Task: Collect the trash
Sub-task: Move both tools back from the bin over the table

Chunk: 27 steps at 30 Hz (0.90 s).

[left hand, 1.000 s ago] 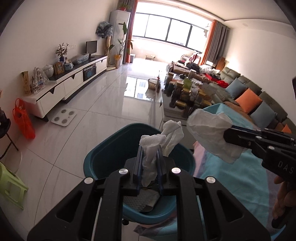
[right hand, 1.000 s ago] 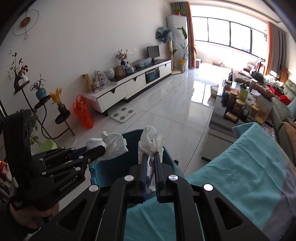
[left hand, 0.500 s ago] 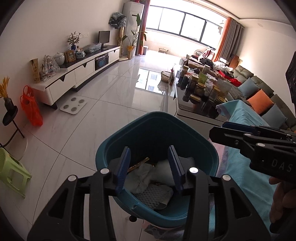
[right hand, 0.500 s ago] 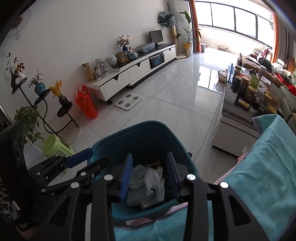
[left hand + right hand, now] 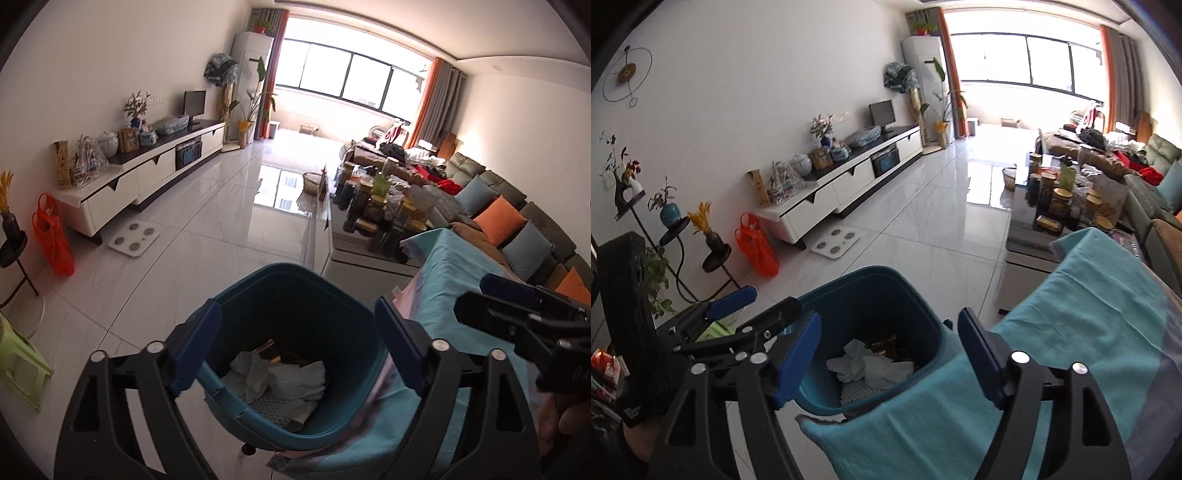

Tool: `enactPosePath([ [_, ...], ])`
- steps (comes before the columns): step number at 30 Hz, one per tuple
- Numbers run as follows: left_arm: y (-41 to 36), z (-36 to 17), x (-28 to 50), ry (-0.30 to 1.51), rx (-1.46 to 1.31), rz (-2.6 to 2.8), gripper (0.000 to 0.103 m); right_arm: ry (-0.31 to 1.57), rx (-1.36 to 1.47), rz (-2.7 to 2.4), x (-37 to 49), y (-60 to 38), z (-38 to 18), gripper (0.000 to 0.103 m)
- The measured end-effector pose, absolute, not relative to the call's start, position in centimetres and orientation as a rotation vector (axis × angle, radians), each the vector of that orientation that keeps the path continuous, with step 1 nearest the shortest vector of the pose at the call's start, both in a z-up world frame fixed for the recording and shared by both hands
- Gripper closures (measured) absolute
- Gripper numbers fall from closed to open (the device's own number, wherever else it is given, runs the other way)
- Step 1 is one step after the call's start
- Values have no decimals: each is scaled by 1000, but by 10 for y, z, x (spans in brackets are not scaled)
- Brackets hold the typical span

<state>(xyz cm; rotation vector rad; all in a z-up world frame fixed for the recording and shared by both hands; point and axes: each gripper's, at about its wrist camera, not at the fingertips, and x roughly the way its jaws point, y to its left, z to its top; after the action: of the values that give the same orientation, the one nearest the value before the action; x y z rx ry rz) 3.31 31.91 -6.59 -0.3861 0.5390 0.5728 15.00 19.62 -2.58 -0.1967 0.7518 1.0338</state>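
A teal trash bin (image 5: pixel 328 295) stands on the floor beside the table; it also shows in the right wrist view (image 5: pixel 871 291). Crumpled white tissues (image 5: pixel 280 376) lie in its bottom, seen too in the right wrist view (image 5: pixel 875 365), with some brown scrap behind them. My left gripper (image 5: pixel 295 347) is wide open and empty above the bin. My right gripper (image 5: pixel 890 354) is wide open and empty above the bin. The right gripper (image 5: pixel 517 314) shows at the right of the left wrist view, and the left gripper (image 5: pixel 753 306) at the left of the right wrist view.
A table with a teal cloth (image 5: pixel 1089 314) sits right of the bin. A coffee table with jars (image 5: pixel 373 218) and a sofa with cushions (image 5: pixel 509 225) lie beyond. A white TV cabinet (image 5: pixel 144 177), an orange bag (image 5: pixel 51 240), a scale (image 5: pixel 135 240), a green stool (image 5: pixel 18 362).
Both grippers held white tissues over the bin a second ago. Both opened and the tissues fell into the bin. The jaws have opened wider since half a second ago.
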Motion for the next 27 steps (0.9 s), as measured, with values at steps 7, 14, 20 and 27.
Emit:
enactPosePath([
  [7, 285, -42, 38, 501, -346, 526, 6, 689, -122, 979, 147, 145, -8, 16],
  [14, 248, -24, 44, 484, -297, 475, 6, 600, -60, 888, 140, 85, 8, 7],
  [20, 206, -16, 58, 478, -262, 393, 6, 563, -14, 788, 132, 33, 11, 7],
  [27, 158, -8, 73, 474, -223, 284, 6, 531, 13, 655, 126, -26, 4, 7],
])
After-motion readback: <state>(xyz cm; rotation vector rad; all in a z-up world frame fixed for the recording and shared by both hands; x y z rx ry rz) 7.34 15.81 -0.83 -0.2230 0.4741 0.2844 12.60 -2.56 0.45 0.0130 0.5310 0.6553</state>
